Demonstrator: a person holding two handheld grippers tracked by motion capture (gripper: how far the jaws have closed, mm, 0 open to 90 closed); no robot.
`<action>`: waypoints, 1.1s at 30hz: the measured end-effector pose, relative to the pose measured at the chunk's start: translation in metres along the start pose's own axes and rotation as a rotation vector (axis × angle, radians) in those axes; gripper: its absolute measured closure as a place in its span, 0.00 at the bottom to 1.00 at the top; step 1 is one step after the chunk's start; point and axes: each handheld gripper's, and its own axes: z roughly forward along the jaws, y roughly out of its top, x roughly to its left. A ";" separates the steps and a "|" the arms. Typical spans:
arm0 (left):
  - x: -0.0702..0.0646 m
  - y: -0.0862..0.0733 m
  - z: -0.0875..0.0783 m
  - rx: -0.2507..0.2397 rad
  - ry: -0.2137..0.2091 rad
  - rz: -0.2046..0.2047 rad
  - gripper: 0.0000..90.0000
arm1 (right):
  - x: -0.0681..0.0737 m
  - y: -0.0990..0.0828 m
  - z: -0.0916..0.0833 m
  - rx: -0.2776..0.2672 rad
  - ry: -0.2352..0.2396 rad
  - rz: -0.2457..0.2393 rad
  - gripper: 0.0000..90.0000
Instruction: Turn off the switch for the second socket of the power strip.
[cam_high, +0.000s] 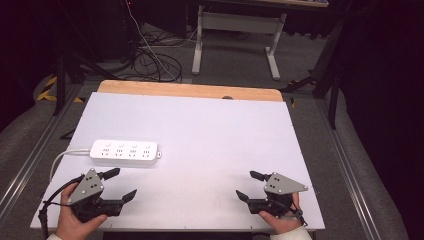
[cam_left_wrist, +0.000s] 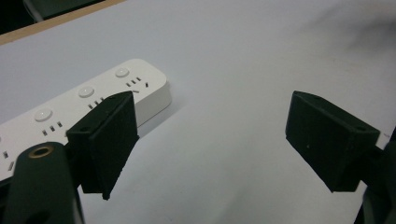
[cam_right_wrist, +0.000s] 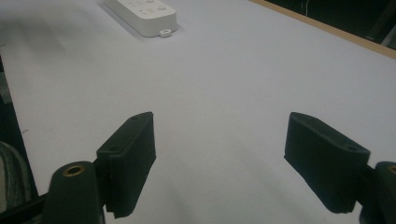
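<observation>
A white power strip (cam_high: 125, 151) with several sockets lies flat on the left side of the white table (cam_high: 210, 135), its white cable (cam_high: 62, 157) trailing off the left edge. My left gripper (cam_high: 121, 184) rests near the front left corner, just in front of the strip, open and empty. In the left gripper view the power strip (cam_left_wrist: 84, 105) sits behind the left jaw, and the gripper (cam_left_wrist: 210, 140) holds nothing. My right gripper (cam_high: 249, 185) sits near the front right corner, open and empty. From the right gripper view the strip (cam_right_wrist: 142, 14) lies far off, beyond the gripper (cam_right_wrist: 219, 158).
A wooden strip (cam_high: 190, 91) borders the table's far edge. Beyond it stand a white desk frame (cam_high: 235, 35) and tangled cables (cam_high: 150, 55) on the grey floor. Metal rails (cam_high: 350, 175) run along both sides of the table.
</observation>
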 end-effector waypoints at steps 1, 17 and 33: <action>0.000 0.000 0.000 0.000 0.000 0.000 0.20 | 0.000 0.000 0.000 -0.005 0.000 -0.002 0.28; 0.000 0.003 -0.001 0.021 0.010 0.014 0.24 | 0.001 -0.001 0.001 -0.015 0.013 -0.016 0.30; 0.004 0.021 -0.005 0.055 0.048 -0.036 0.28 | 0.001 -0.002 0.004 -0.004 0.017 -0.007 0.31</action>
